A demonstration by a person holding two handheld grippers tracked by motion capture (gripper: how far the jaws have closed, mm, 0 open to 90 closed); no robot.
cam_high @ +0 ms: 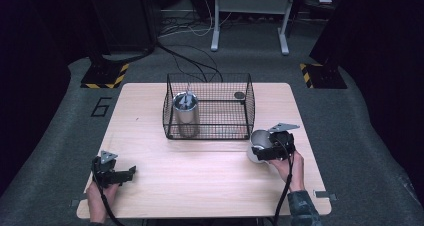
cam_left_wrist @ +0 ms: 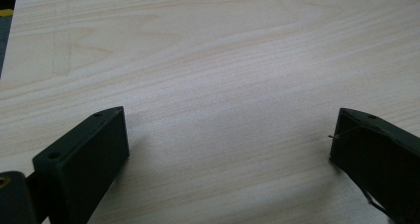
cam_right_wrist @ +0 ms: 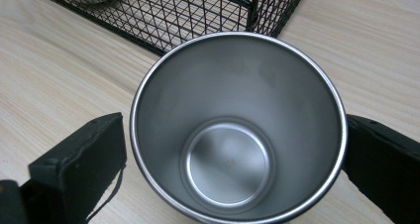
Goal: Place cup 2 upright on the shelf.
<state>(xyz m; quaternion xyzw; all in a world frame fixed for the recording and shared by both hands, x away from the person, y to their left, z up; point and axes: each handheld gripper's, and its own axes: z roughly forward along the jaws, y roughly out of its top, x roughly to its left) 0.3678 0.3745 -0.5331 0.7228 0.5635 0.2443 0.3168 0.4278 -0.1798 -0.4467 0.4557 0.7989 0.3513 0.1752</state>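
At five o'clock on the pale wooden table (cam_high: 210,186), right gripper (cam_high: 272,148) clamped on an empty steel cup (cam_right_wrist: 237,130), shiny, rim up. At seven o'clock, left gripper (cam_high: 131,172) spread wide, holding nothing. Toward twelve, black wire basket (cam_high: 245,111) holding another steel cup (cam_high: 186,115); beyond, grey carpet, cables.

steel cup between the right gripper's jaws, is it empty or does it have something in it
Empty. The right gripper view looks straight down into the steel cup, and its bare shiny bottom shows, with nothing lying in it.
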